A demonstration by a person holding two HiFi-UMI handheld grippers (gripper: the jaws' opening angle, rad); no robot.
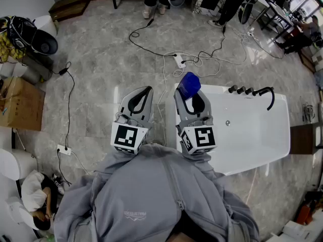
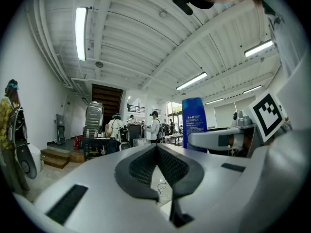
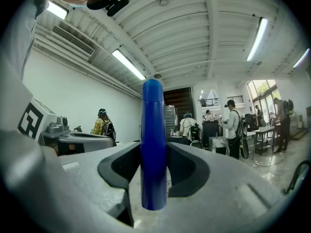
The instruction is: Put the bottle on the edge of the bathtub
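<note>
Gripping upright blue bottle [image 3: 152, 130], right claw [image 1: 192, 103], label [image 2: 194, 123] print illegible, left claw [image 2: 156, 147] closed empty

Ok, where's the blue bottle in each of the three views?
Head view: bottle just right of centre, in the right claw, at the bathtub's left corner.
Left gripper view: bottle right of centre, standing upright.
Right gripper view: bottle dead centre, between the jaws.
Shared landmark: the right claw gripping it.

Cables [image 1: 156, 51] and a white power strip [image 1: 179, 59] on grey marbled floor [image 1: 101, 74]; cardboard box [image 1: 20, 105] far left.
</note>
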